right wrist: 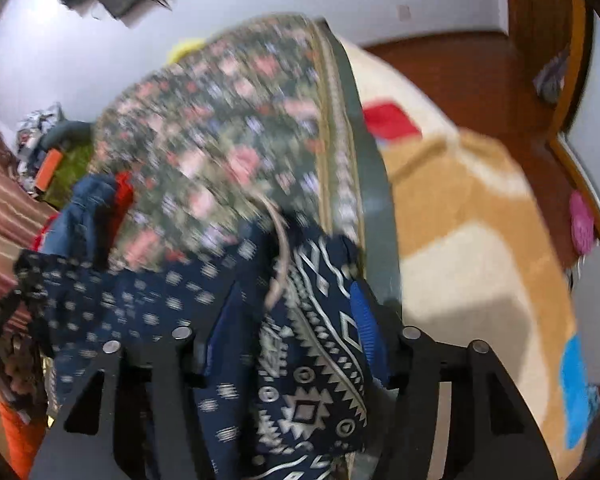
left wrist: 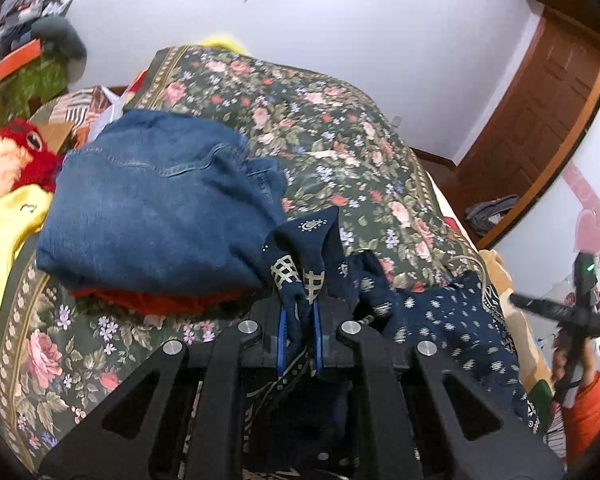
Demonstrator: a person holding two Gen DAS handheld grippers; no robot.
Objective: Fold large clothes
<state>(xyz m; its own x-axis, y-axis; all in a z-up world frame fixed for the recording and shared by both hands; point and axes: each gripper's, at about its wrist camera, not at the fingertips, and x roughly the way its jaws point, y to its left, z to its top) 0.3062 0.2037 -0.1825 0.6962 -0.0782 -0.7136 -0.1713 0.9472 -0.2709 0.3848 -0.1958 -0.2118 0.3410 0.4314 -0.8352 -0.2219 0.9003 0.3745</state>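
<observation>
floral bedspread (left wrist: 228, 92) under everything, white wall behind, wooden door at far right. at far left a red plush toy (left wrist: 8, 152) and a yellow cloth (left wrist: 8, 232); next a folded pile of jeans (left wrist: 156, 200) lying on something red, well clear of the work.

in the middle, left gripper (left wrist: 300, 332) closed tight on a corner of the navy patterned garment (left wrist: 440, 320), cloth bunched between the blue pads and lifted off the bed. rest of the garment hanging down and to the right, toward the bed edge.

at right, right gripper (right wrist: 292, 332) with jaws standing apart, cloth lying between but not pinched as far as visible; view much blurred.

risks: with only one real hold, garment may swing, twist or slide over the edge onto the beige blanket (right wrist: 480, 240). thin bunched grip may slip. a pale cord (right wrist: 278, 256) may catch on a finger.
</observation>
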